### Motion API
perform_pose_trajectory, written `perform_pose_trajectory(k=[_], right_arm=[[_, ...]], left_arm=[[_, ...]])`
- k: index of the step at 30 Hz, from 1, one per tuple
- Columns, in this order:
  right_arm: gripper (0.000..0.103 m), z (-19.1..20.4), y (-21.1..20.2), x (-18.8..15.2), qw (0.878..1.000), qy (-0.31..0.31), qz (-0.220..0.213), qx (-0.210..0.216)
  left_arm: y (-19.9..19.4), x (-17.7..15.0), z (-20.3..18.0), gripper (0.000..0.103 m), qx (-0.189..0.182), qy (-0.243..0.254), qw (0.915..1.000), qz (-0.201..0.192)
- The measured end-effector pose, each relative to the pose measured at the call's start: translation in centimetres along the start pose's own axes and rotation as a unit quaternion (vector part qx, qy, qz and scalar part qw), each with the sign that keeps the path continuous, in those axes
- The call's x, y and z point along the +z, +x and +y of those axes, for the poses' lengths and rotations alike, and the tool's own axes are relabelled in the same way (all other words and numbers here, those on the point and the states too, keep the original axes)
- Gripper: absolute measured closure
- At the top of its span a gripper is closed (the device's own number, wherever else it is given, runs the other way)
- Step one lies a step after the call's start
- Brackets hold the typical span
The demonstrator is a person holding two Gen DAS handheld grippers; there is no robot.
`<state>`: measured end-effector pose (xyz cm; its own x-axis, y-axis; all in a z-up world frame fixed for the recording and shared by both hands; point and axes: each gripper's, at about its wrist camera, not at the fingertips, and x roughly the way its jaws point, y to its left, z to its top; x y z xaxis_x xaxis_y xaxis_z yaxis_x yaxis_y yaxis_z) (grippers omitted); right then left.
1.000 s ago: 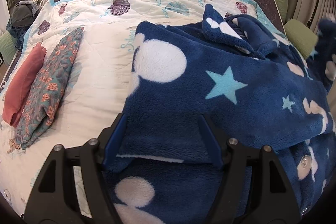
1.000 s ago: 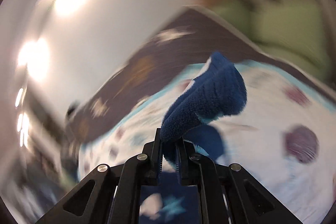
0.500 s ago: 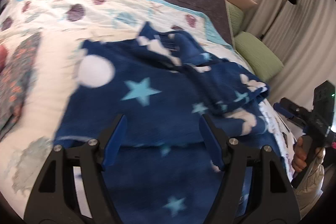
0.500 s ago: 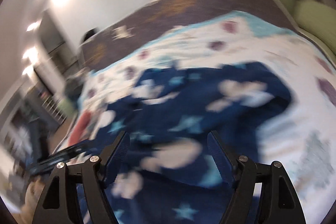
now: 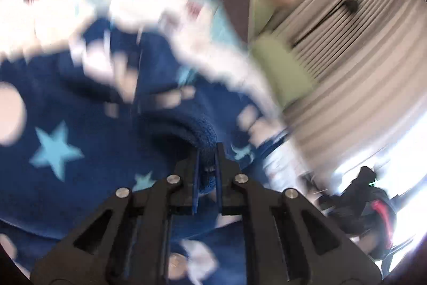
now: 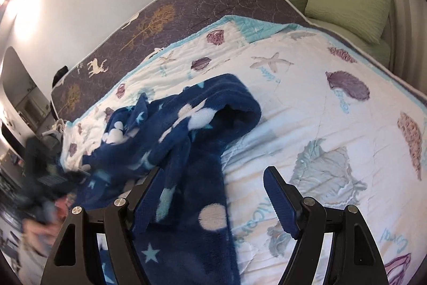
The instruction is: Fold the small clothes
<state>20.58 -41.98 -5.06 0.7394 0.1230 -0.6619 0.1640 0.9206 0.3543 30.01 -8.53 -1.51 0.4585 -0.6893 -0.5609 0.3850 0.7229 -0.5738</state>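
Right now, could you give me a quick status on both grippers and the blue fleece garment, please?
Left gripper shut on a fold of the blue fleece garment. Right gripper open, empty, over the garment's edge. Garment rumpled on the quilt. Nothing in the way.

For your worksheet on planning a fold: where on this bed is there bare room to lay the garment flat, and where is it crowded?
Free: the quilt between the blue fleece garment and the green pillows, ahead of the open right gripper. Crowded: the garment's bunched side, where the left gripper pinches a fold.
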Motion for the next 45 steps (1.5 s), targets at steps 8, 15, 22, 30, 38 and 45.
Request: perform_pose_trajectory(k=[8, 15, 22, 30, 38, 45], right_arm=[[0.025, 1.5, 2.1, -0.4, 0.998, -0.042, 0.021, -0.031], [0.025, 4.6, 4.2, -1.2, 0.991, -0.108, 0.044, -0.062], [0.025, 5.0, 3.1, -0.5, 0.992, -0.109, 0.025, -0.065], [0.025, 6.7, 2.6, -1.0, 0.991, -0.127, 0.028, -0.045], [0.025, 7.4, 3.1, -1.0, 0.991, -0.123, 0.034, -0.040], [0.025, 7.1, 3.0, -0.8, 0.991, -0.121, 0.029, -0.044]], left_arm=[[-9.3, -0.1, 2.4, 0.091, 0.105, 0.051, 0.9911, -0.064], [-5.9, -3.9, 8.4, 0.090, 0.160, -0.006, 0.9871, 0.005], [-7.0, -3.7, 7.0, 0.084, 0.135, 0.008, 0.9906, -0.020], [-4.5, -3.3, 12.2, 0.021, 0.144, -0.072, 0.9868, 0.018], [-3.9, 0.6, 13.0, 0.097, 0.040, -0.138, 0.9892, -0.029], [-7.1, 1.3, 8.3, 0.093, 0.167, 0.020, 0.9822, -0.084]])
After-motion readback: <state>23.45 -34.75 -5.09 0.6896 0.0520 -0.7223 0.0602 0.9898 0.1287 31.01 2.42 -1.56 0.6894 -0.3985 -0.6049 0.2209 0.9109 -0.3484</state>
